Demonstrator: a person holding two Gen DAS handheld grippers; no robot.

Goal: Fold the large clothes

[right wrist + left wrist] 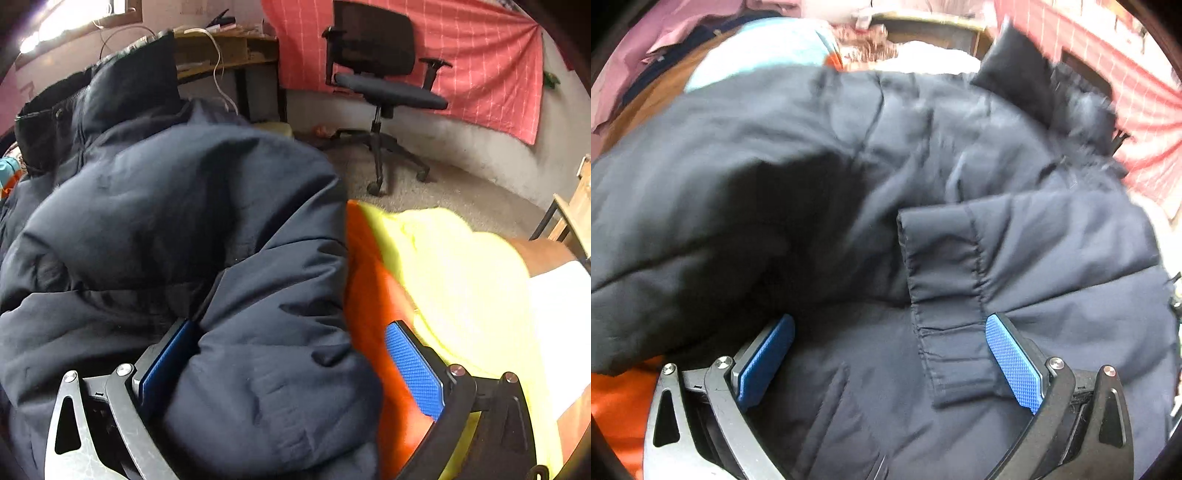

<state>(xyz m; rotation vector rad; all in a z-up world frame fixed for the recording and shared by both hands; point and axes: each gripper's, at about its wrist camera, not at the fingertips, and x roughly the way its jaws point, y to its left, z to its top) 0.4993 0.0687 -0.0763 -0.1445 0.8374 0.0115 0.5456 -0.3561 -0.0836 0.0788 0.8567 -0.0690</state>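
Dark navy puffy jacket (pixel 849 155) lies bunched in a heap on the brown desk (pixel 661 92), filling most of both wrist views. Its sleeve cuff (pixel 945 295), stitched and gathered, is laid across the jacket body, ending between the left jaws. Collar with dark fur trim (pixel 1082 114) sits at the far side of the jacket, away from both grippers.

Left gripper (pixel 890 354): jaws wide apart, cuff and jacket body between them, pads not pressing on cloth. Right gripper (pixel 291 362): jaws spread wide, a bulge of jacket fabric lying between them; one pad is against the navy cloth, the other sits over the orange garment (pixel 373 295) just beside the jacket, so no clamp.

Beside the jacket on the right: the orange piece and a yellow-green one (pixel 461 280), touching the jacket edge. Beyond the jacket: office chair (pixel 376 74), pink cloth (pixel 480 55) on the wall.

Step judged: sleeve folded in over the body, both grippers free, repositioning for the next fold. Jacket not yet compact.

Next move likely needs both jaws to close on the near hem or side edge only, keeping clear of the orange garment, then lift and carry toward the collar. Puffy fill will spring back, so press flat.
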